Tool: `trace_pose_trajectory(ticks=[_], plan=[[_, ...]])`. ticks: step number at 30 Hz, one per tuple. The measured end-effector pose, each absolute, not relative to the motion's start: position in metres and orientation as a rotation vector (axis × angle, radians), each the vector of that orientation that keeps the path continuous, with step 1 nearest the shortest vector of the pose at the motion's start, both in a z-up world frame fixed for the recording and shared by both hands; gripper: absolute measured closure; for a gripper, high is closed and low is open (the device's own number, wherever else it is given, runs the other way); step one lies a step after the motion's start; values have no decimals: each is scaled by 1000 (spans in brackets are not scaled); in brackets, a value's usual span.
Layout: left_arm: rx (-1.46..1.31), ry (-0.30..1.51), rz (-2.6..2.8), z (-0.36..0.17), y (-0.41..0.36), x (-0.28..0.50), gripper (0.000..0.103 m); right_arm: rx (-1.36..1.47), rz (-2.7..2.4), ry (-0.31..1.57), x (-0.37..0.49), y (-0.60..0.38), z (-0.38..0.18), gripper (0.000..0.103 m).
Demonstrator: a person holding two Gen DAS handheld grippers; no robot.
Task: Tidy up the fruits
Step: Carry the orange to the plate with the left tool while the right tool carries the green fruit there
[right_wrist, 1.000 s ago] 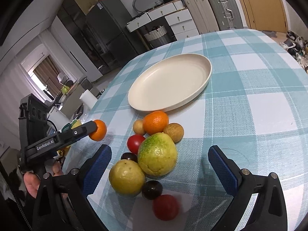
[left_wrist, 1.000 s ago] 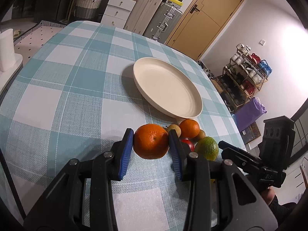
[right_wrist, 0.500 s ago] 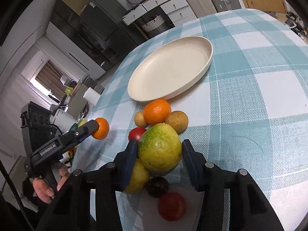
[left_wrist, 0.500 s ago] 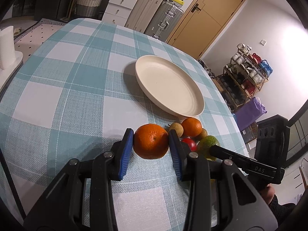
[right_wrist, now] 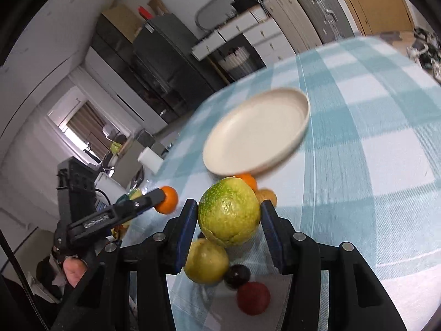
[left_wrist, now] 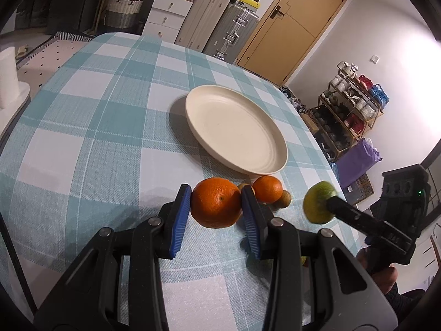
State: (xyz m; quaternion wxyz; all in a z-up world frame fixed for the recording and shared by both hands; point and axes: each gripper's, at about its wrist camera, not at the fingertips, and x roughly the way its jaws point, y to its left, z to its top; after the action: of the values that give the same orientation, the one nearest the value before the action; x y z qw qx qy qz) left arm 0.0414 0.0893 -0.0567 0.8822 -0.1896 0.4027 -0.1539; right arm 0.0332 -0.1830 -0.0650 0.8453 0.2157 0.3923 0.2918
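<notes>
My left gripper [left_wrist: 216,208] is shut on a large orange [left_wrist: 215,205] above the checked tablecloth. My right gripper [right_wrist: 228,222] is shut on a big green-yellow citrus fruit [right_wrist: 229,215], held clear of the cloth; the same fruit [left_wrist: 318,205] shows at the right of the left wrist view. An empty cream plate [left_wrist: 235,129] lies beyond both grippers. A smaller orange [left_wrist: 267,189] and a brownish round fruit [left_wrist: 284,199] rest in front of the plate. Under the right gripper lie a yellow fruit [right_wrist: 206,262], a dark plum-like fruit [right_wrist: 237,275] and a red fruit [right_wrist: 253,298].
The round table [left_wrist: 82,127] has a teal and white checked cloth. A person's hand [right_wrist: 73,270] grips the left gripper's handle. Suitcases [left_wrist: 215,24], white drawers and a wooden door stand behind the table; a shelf rack [left_wrist: 350,110] is at the right.
The right gripper went from wide open to shut on the green-yellow fruit and lifted it off the pile. The left gripper kept holding the large orange, nearly still.
</notes>
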Motion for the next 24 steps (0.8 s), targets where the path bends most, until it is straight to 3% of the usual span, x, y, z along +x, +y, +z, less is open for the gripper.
trace_pose_trajectory(ticks=[24], plan=[[-369, 810, -394, -5, 64, 154, 69, 413, 637, 760, 137, -193, -19, 55]])
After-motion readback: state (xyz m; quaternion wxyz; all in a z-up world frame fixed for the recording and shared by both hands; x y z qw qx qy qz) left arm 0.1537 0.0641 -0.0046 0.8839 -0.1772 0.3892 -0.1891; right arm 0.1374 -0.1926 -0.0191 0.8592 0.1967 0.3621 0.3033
